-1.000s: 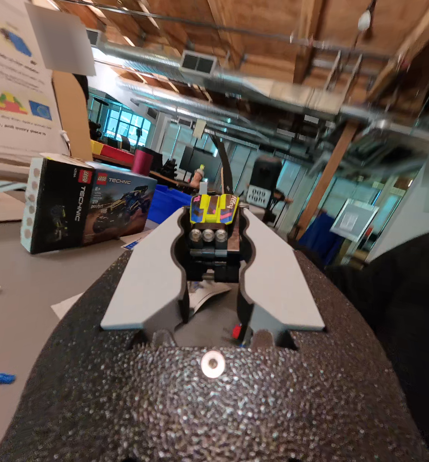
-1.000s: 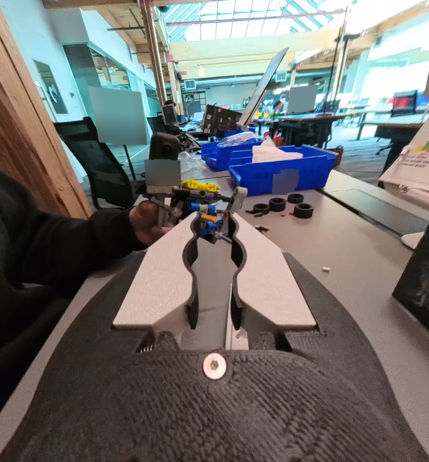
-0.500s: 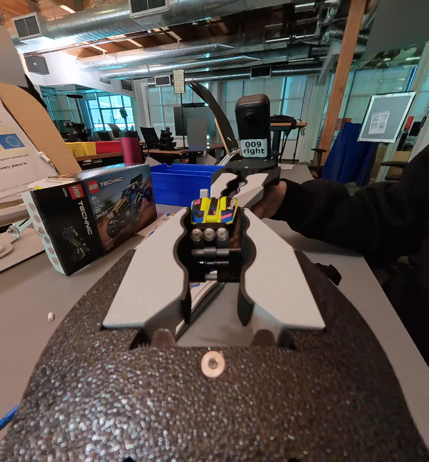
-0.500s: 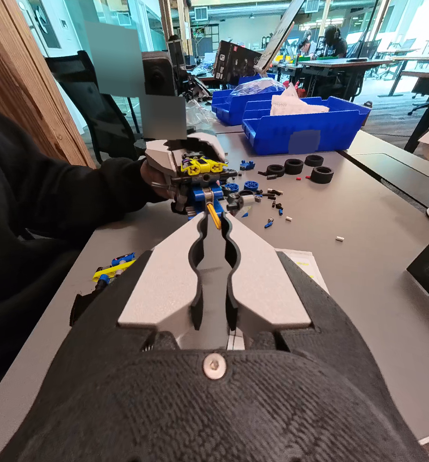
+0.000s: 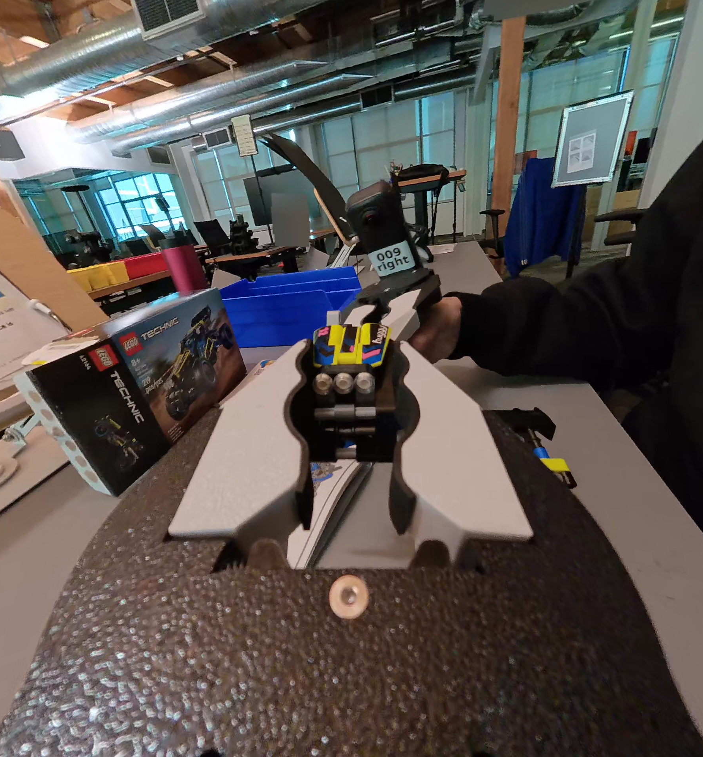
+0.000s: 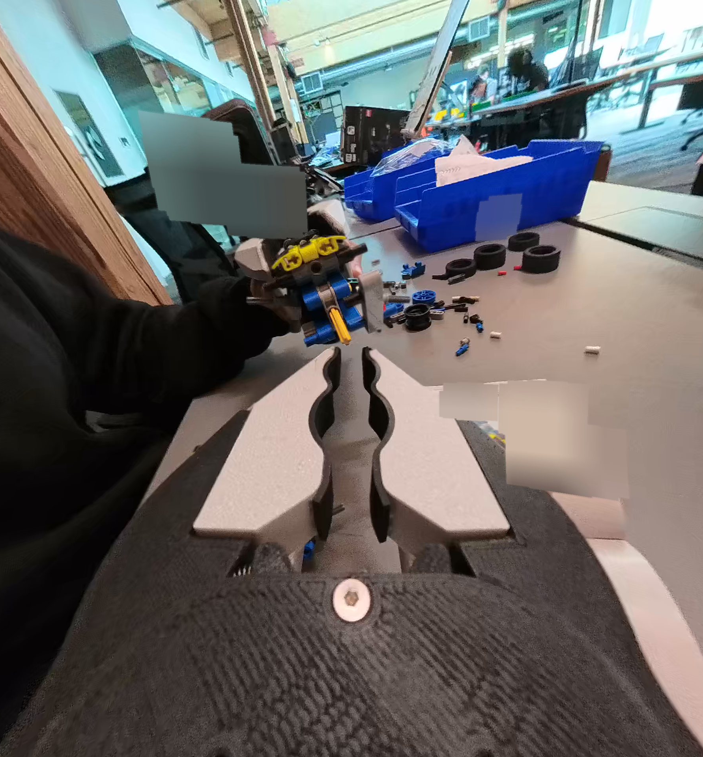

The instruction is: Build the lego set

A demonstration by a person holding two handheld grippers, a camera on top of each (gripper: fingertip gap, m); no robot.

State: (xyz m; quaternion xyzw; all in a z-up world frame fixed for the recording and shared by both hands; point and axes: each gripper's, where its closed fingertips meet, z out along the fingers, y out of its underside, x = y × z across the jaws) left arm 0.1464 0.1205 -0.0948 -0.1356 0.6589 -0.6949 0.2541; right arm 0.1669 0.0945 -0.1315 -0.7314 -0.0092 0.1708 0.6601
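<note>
Left gripper (image 5: 348,360), centre frame of its own view: light-grey fingers parted partway, black pads pressed on both flanks of a black, yellow and blue brick-built buggy chassis (image 5: 348,393), which hangs clear above the grey tabletop (image 5: 546,405). We read this as a steadying hold, the model's far end turned toward the other tool.

Right gripper (image 6: 350,352), centre of its view: fingertips nearly together, a narrow slit between them, nothing in it. Just above the tips, apart from them, a yellow axle rod (image 6: 338,327) juts from the model's blue underside. We judge the near-shut setting suits so thin a part.

Counts, right view:
- We see four black rubber tyres (image 6: 491,256), upper right, grouped near the bins.
- Two blue plastic parts bins (image 6: 501,196), upper right, behind the tyres.
- One blue spoked wheel hub (image 6: 423,295) and one black rim (image 6: 416,317) amid loose pins, right of the model; the pins are too small and scattered to count.

Left view:
- One black printed cardboard kit box (image 5: 136,393), centre left, standing on the table.
</note>
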